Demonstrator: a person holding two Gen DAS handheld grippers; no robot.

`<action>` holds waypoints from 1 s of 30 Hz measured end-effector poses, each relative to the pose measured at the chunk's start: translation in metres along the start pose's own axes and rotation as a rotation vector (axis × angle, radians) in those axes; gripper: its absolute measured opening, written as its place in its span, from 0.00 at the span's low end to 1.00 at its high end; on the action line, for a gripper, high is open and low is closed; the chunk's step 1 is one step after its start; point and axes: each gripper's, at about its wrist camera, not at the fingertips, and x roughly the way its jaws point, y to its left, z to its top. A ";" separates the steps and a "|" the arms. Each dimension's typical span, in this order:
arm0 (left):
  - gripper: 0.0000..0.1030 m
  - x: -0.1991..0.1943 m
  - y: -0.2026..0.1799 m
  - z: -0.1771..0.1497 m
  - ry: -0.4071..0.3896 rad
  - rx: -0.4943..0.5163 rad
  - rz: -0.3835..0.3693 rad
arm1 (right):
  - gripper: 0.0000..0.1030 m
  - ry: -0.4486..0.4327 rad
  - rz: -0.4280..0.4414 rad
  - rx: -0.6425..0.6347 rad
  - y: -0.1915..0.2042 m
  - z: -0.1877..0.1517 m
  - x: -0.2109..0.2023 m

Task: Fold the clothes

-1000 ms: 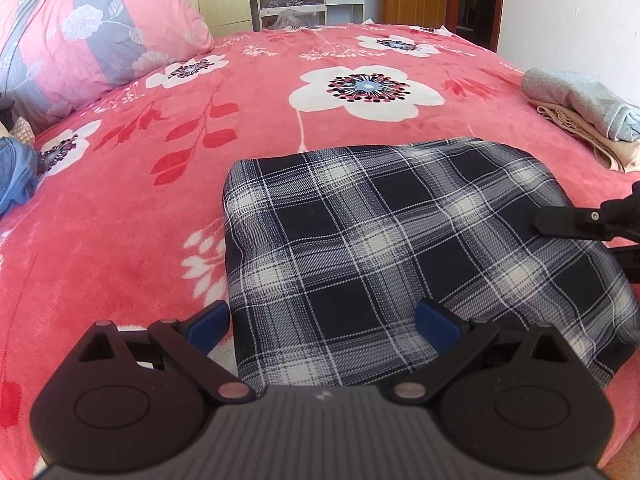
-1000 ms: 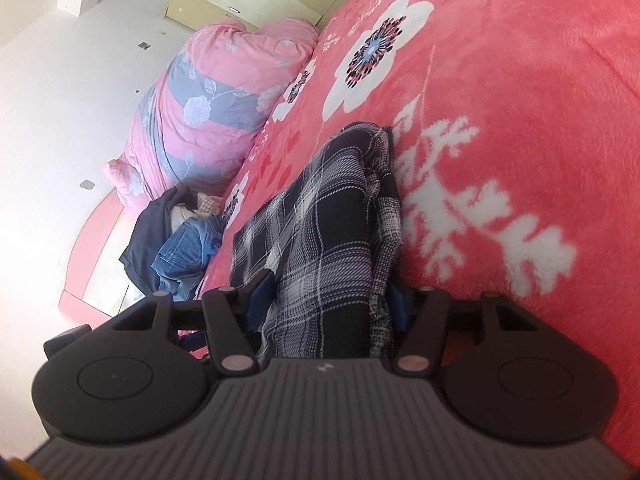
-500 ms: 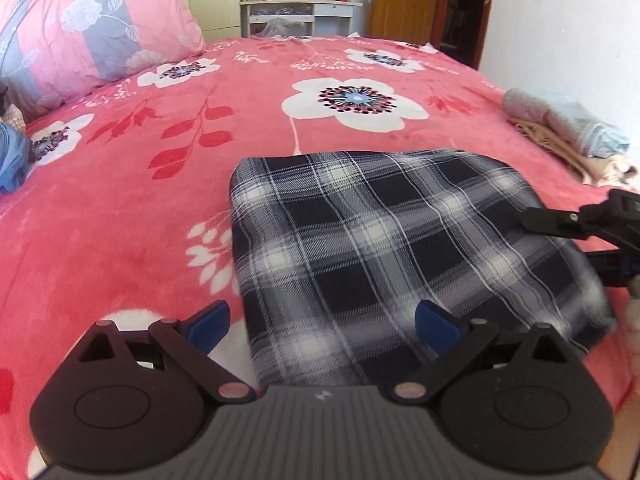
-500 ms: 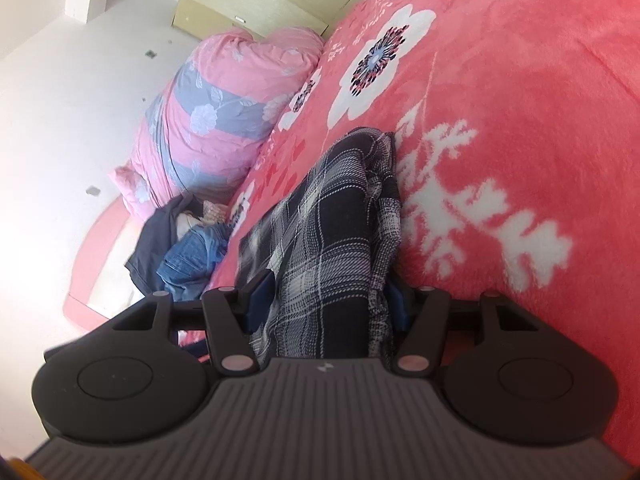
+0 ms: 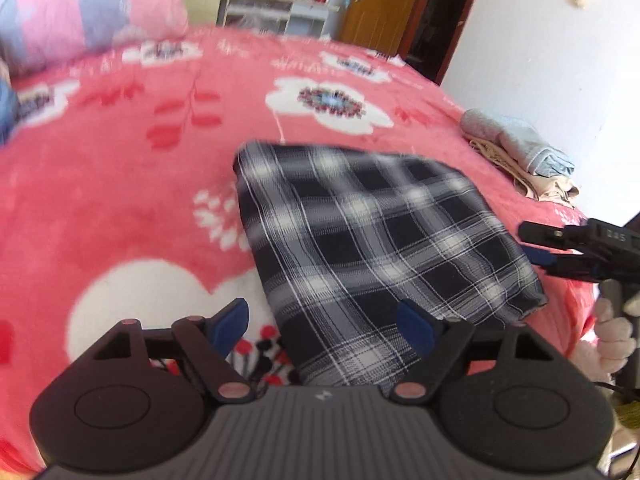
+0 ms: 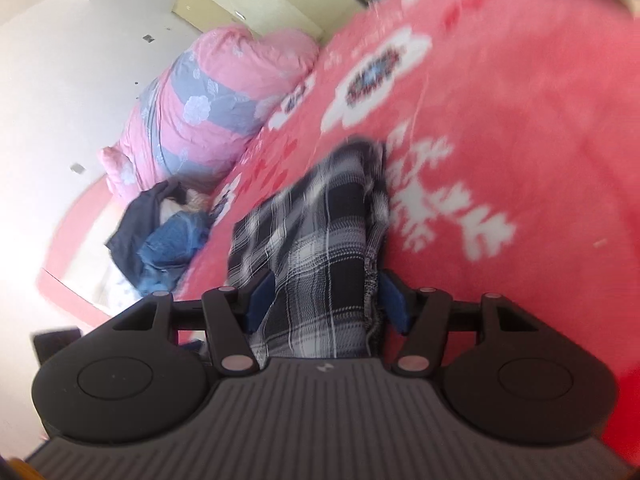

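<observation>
The right gripper (image 6: 326, 306) is clamping the folded plaid shirt's (image 5: 376, 236) edge on the floral bedspread (image 5: 120, 200), while the left gripper (image 5: 326, 326), jaws closing, is straddling its near corner without pressing.

Bare bedspread (image 5: 120, 208) lies open left of the plaid garment (image 5: 372, 240). A folded pile (image 5: 520, 152) crowds its right; a pillow (image 5: 80, 4) blocks the far left.
</observation>
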 end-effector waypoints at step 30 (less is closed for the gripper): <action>0.66 0.010 -0.036 0.043 -0.192 0.138 -0.128 | 0.33 -0.234 -0.185 -0.548 0.091 -0.017 -0.014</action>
